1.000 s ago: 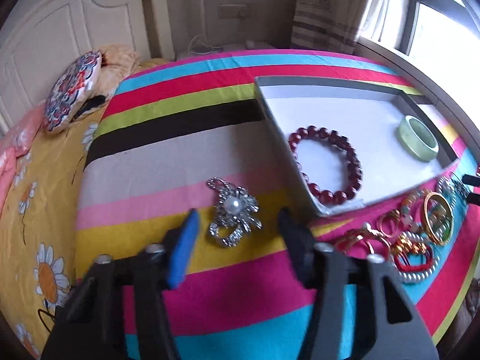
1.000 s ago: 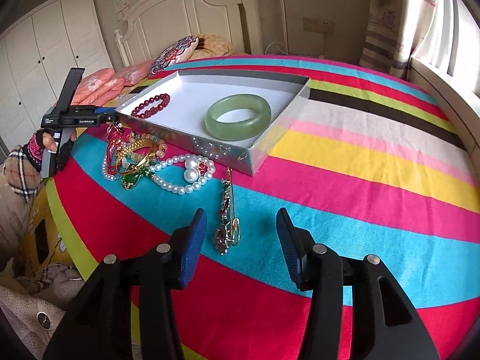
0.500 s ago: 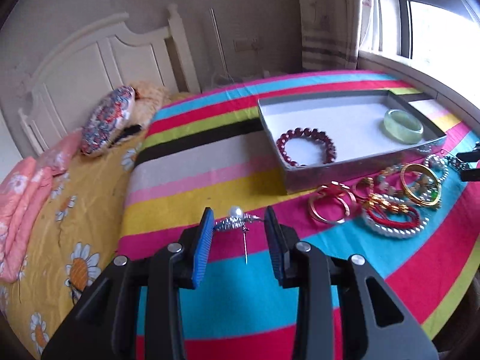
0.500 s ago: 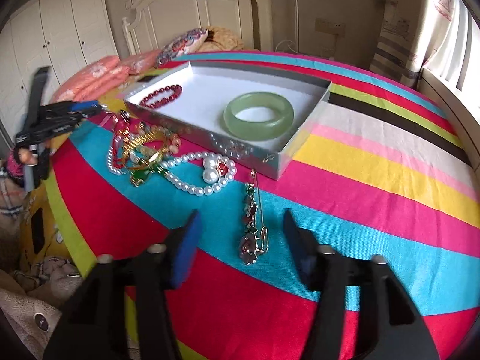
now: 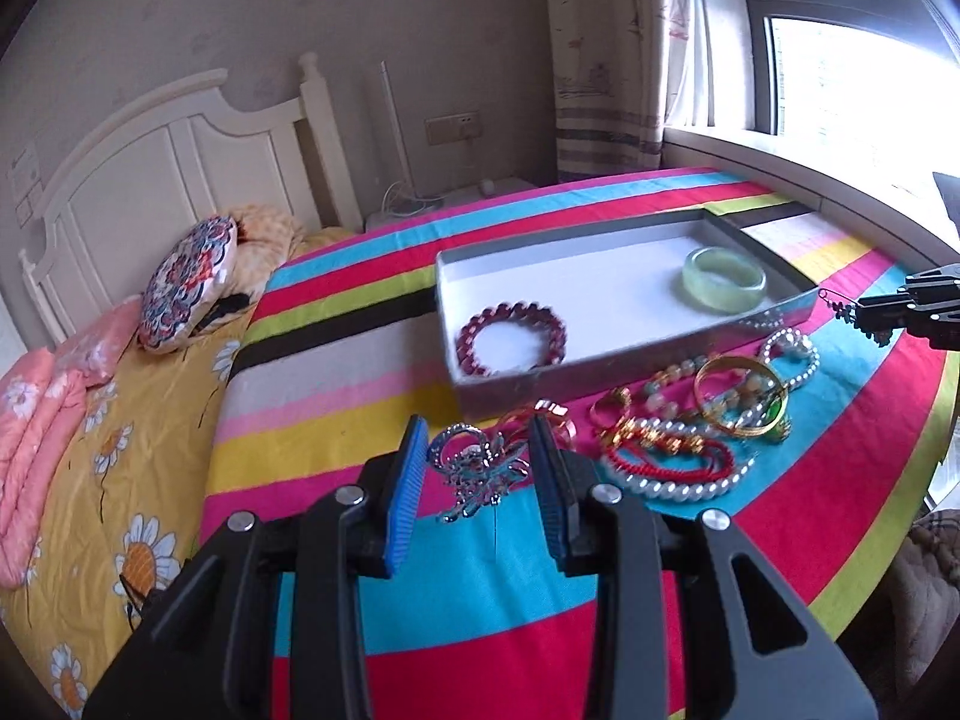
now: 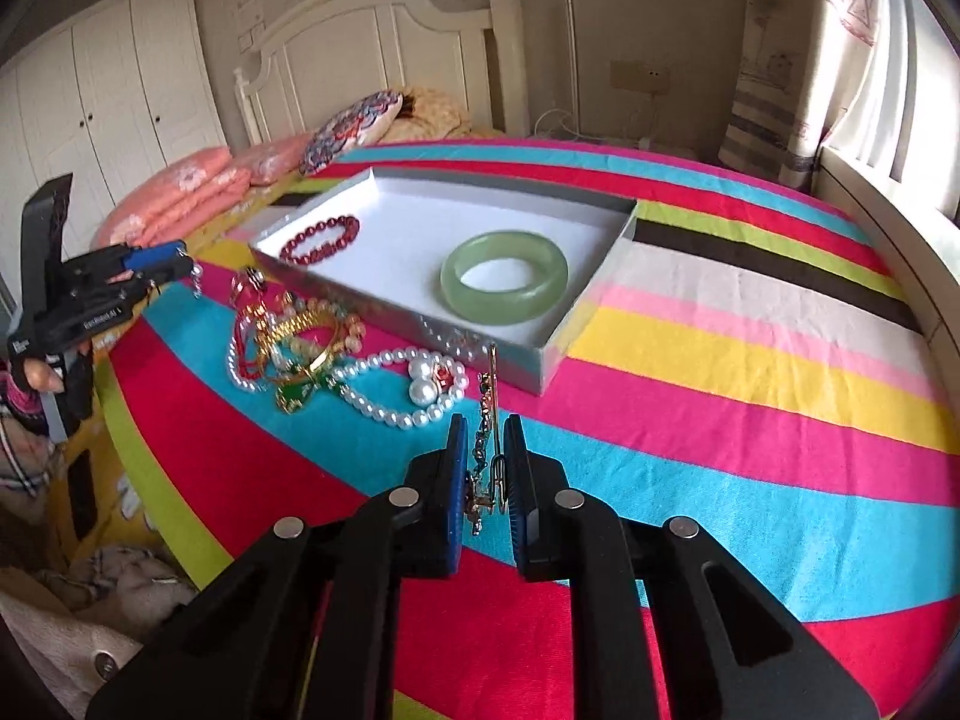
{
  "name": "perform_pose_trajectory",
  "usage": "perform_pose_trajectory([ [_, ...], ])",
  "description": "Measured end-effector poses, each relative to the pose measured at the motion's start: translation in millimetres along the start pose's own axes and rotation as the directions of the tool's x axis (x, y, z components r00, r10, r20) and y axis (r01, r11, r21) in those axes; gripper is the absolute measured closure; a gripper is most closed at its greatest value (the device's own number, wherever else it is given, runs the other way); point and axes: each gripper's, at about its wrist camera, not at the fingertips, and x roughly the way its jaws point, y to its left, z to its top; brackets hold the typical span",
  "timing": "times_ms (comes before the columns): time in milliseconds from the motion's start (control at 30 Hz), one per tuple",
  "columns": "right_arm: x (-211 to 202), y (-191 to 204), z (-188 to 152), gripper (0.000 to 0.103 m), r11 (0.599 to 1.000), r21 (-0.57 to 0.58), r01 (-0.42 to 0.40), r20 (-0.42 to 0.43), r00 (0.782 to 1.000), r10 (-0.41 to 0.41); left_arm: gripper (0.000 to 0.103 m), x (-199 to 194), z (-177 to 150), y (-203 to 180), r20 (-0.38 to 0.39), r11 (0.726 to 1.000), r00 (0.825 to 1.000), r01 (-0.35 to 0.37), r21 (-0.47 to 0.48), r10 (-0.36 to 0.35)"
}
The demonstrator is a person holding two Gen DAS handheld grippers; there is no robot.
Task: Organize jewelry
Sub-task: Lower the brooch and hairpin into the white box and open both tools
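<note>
My left gripper (image 5: 477,450) is shut on a silver rhinestone brooch (image 5: 480,471) and holds it above the striped bedspread, its pin hanging down. My right gripper (image 6: 486,438) is shut on a long gold pin with dangling charms (image 6: 489,414), just in front of the box corner. The shallow grey box (image 5: 600,369) (image 6: 576,336) has a white floor. In it lie a red bead bracelet (image 5: 510,339) (image 6: 321,238) and a green jade bangle (image 5: 723,279) (image 6: 504,276). A pile of jewelry (image 5: 690,426) (image 6: 300,342) lies on the bed along the box's near side.
A pearl necklace (image 6: 390,414) trails out of the pile toward my right gripper. Pillows (image 5: 186,282) and folded pink bedding (image 6: 198,192) sit by the white headboard. A window sill (image 5: 780,174) runs along the far side. The bed edge drops off past the pile.
My left gripper closed on the silver brooch, lifted it off the bed and carried it toward the pile. My right gripper closed on the gold pin.
</note>
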Motion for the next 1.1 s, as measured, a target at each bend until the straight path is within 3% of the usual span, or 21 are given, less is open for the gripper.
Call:
perform_pose_trajectory([
  [300,2,9,42,0.09,0.997,-0.073,0.015,0.043,0.999,-0.012,0.069,23,45,-29,0.032,0.996,0.998,0.054,0.071,-0.056],
  [500,27,7,88,0.09,0.996,-0.086,-0.012,0.056,0.998,0.017,0.069,57,72,-44,0.008,0.992,0.995,0.094,0.079,-0.095],
  [833,105,4,144,0.09,0.991,-0.03,-0.128,-0.05,0.991,0.126,0.069,111,88,-65,-0.061,0.989,0.99,0.135,0.068,-0.131],
  [1100,146,3,151,0.089,0.995,-0.013,-0.101,-0.129,0.987,0.099,0.069,137,95,-76,-0.098,0.986,0.984,0.158,0.06,-0.151],
])
